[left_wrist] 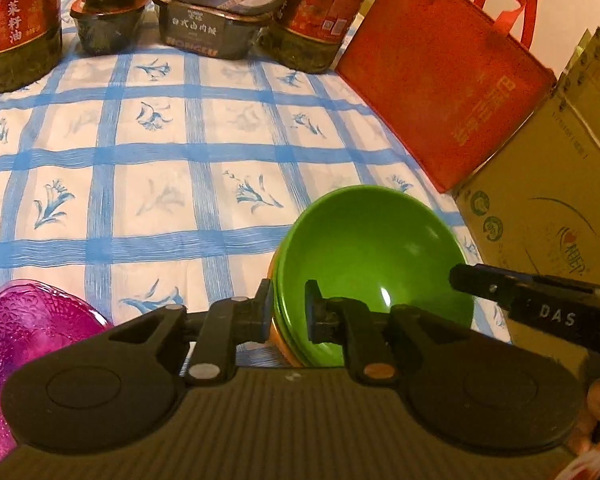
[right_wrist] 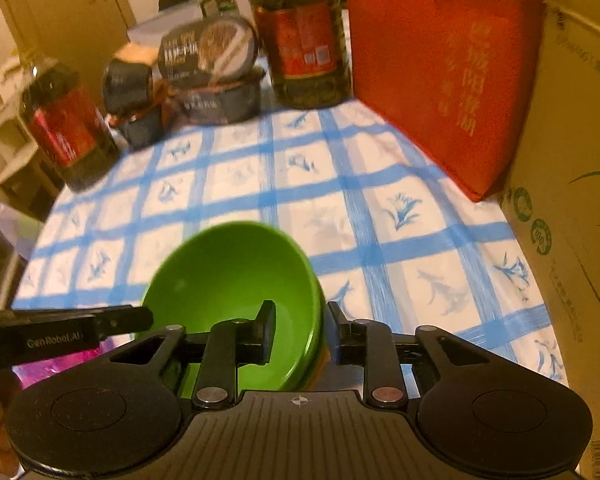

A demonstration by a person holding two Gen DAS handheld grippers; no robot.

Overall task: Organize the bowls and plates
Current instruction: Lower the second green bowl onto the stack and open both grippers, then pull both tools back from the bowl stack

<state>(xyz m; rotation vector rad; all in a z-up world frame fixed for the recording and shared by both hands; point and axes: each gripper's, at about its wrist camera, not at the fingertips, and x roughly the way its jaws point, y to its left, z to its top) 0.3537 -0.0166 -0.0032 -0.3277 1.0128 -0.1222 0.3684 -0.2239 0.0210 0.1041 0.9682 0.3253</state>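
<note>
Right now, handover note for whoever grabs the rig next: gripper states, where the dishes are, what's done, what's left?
Left hand-held gripper: shut on the near-left rim of the bowl stack.
Right hand-held gripper: astride the stack's right rim, pads not pressing; treat as open.
Green bowl sits on top, another green rim under it, an orange bowl at the bottom, on the checked tablecloth.
Purple glass dish lies apart, to the left.
Done: bowls nested.
Left: settle the stack, deal with the purple dish.

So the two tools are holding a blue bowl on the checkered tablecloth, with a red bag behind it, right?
Not quite: the bowl is green, not blue, as the left wrist view shows. The rest holds: the left tool and right tool each straddle its rim, it sits on the checkered tablecloth, and the red bag stands behind.
</note>
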